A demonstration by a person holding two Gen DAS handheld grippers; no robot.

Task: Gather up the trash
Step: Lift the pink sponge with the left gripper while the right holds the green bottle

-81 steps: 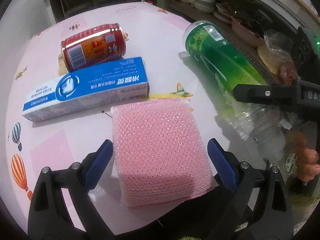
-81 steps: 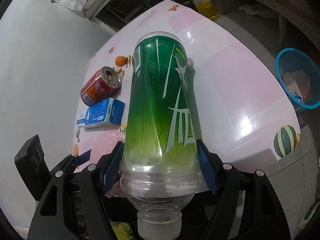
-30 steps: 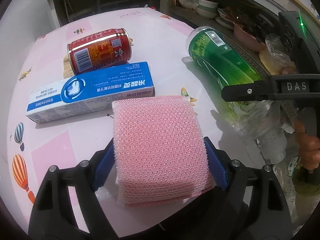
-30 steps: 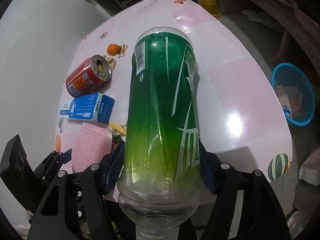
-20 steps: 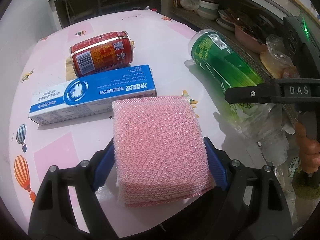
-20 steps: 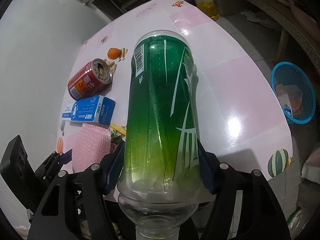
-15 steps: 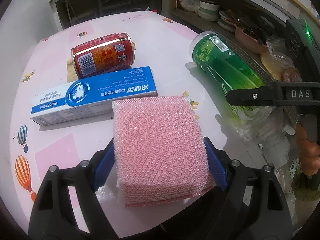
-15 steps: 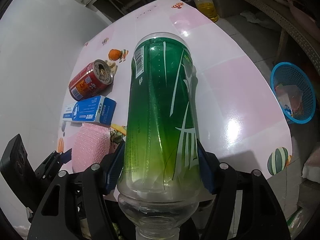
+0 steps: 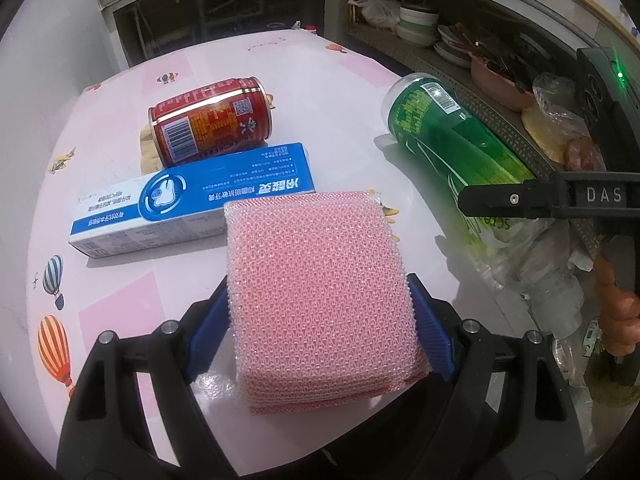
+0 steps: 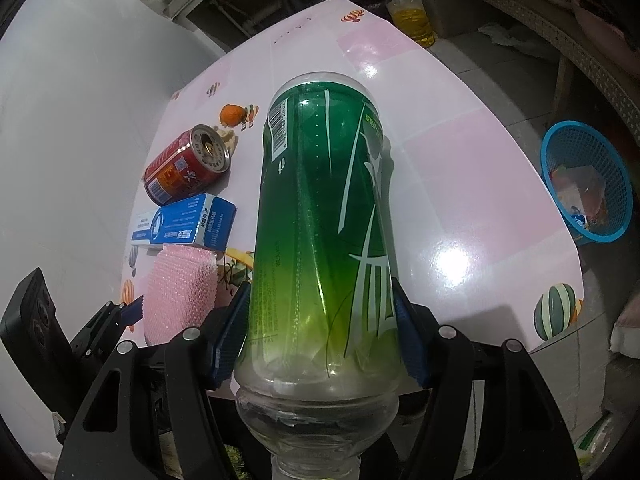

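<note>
A pink mesh sponge (image 9: 320, 272) is clamped between the blue pads of my left gripper (image 9: 320, 320), its far edge raised over the blue toothpaste box (image 9: 192, 196). My right gripper (image 10: 320, 312) is shut on the lower body of a green plastic bottle (image 10: 320, 200), whose neck points back toward the camera. In the left wrist view that bottle (image 9: 440, 132) slants over the table's right side, with a hand at the far right. A red drink can (image 9: 210, 120) lies on its side behind the box. Can (image 10: 186, 170) and box (image 10: 184, 222) sit left of the bottle.
The pink patterned table (image 10: 460, 200) ends in a curved edge at the right. Beyond that edge, a blue mesh basket (image 10: 584, 188) with scraps stands on the floor. An oil bottle (image 10: 410, 14) stands past the far edge. Shelves with bowls (image 9: 420, 28) lie behind.
Since the earliest frame my left jaws have closed onto the sponge, which now sits raised between them. The bottle has stayed gripped. Over the last second almost nothing moved.
</note>
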